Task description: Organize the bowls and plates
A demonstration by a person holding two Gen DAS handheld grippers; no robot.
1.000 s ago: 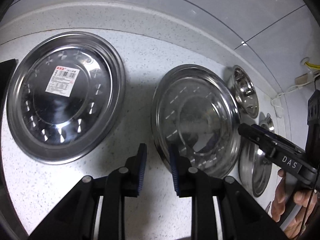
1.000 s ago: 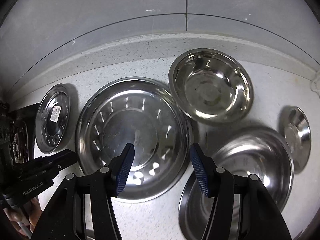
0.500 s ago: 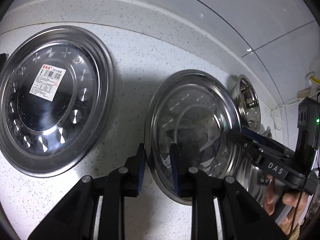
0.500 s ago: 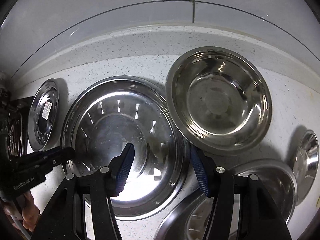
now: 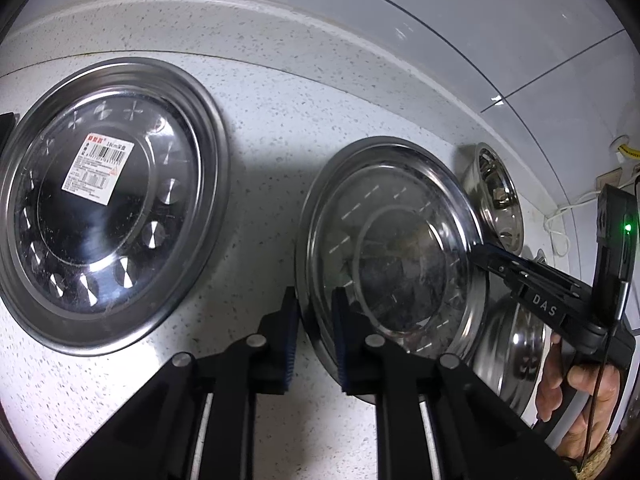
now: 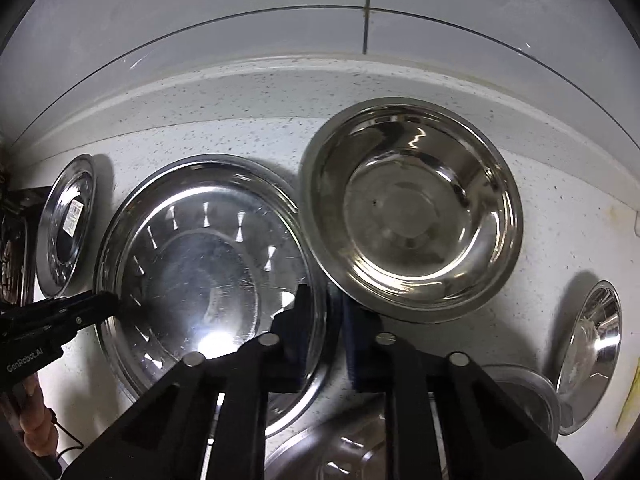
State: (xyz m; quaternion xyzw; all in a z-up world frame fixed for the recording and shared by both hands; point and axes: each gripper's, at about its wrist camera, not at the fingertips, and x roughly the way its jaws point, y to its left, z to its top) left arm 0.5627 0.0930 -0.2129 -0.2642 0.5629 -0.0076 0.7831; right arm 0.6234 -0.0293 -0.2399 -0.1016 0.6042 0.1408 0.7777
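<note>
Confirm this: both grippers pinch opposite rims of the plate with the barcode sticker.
Wrong plate. In the left wrist view the sticker plate lies untouched off to the side. The left gripper, jaws closing, and the right gripper pinch opposite rims of the plain plate beside it.

The left claw (image 5: 314,340) is closing its blue pads either side of the near rim of the unlabelled steel plate (image 5: 390,248) on the speckled tabletop (image 5: 264,128). The right claw (image 5: 486,254) reaches this plate's far rim. A labelled plate (image 5: 108,204) lies apart, leftward.
</note>
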